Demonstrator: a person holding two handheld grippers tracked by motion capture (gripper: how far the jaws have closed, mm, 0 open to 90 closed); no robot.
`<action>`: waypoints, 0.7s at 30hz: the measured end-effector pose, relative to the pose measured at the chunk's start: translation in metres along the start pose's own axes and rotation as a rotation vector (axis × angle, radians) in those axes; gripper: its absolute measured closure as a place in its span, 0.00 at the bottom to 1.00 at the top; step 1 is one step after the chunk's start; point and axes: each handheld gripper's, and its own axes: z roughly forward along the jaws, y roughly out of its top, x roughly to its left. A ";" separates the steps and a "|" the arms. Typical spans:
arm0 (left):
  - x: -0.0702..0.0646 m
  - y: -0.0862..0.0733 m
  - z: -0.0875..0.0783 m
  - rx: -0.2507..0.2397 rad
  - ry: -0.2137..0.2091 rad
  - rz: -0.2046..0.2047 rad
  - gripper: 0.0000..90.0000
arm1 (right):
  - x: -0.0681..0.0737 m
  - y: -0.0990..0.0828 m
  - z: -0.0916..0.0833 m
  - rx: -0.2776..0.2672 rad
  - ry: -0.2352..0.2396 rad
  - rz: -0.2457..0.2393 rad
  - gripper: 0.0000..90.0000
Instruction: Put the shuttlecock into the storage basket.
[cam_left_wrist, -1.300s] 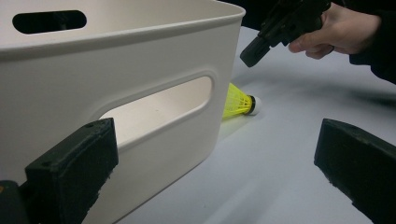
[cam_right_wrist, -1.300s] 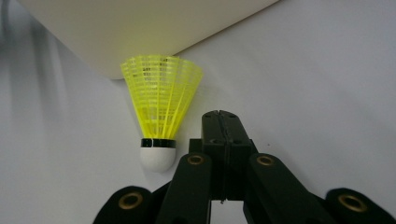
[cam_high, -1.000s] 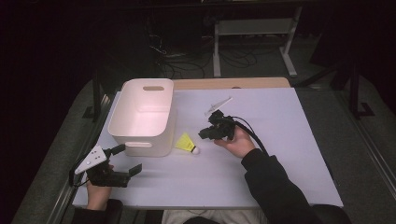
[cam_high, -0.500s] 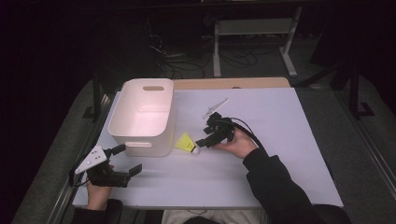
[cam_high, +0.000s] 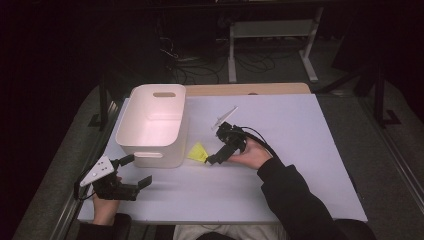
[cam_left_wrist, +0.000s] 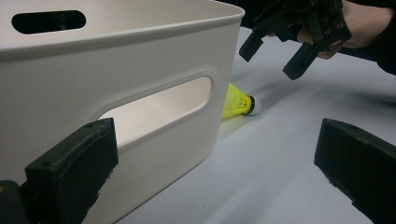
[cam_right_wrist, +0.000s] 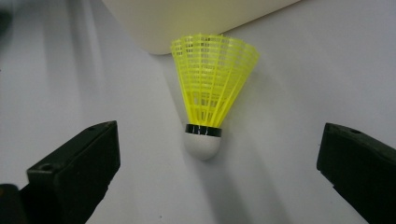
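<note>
Yellow shuttlecock (cam_right_wrist: 208, 100) lies on its side on the white surface (cam_high: 300, 150), just beside the near right corner of the white bin (cam_high: 155, 125), skirt toward the bin, white cork pointing away from it. Right gripper (cam_high: 214, 158) sits on the cork side of the shuttlecock, away from the bin, aimed at it; jaws have just been opening and now stand wide apart, released, the shuttlecock lying ahead between them with neither pad touching. Left gripper (cam_high: 134, 172) rests in front of the bin's near handle wall, jaws spread, nothing held. Bin interior appears bare.
</note>
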 end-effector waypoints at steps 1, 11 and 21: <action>0.000 0.000 0.000 0.000 0.000 0.000 0.00 | 0.000 0.000 0.001 0.006 0.005 0.000 0.00; 0.000 0.000 0.000 0.000 -0.001 0.000 0.00 | 0.000 0.000 0.015 0.046 0.025 0.008 0.00; 0.000 0.000 0.000 0.000 -0.003 0.000 0.00 | 0.001 -0.002 0.031 0.083 0.039 0.007 0.00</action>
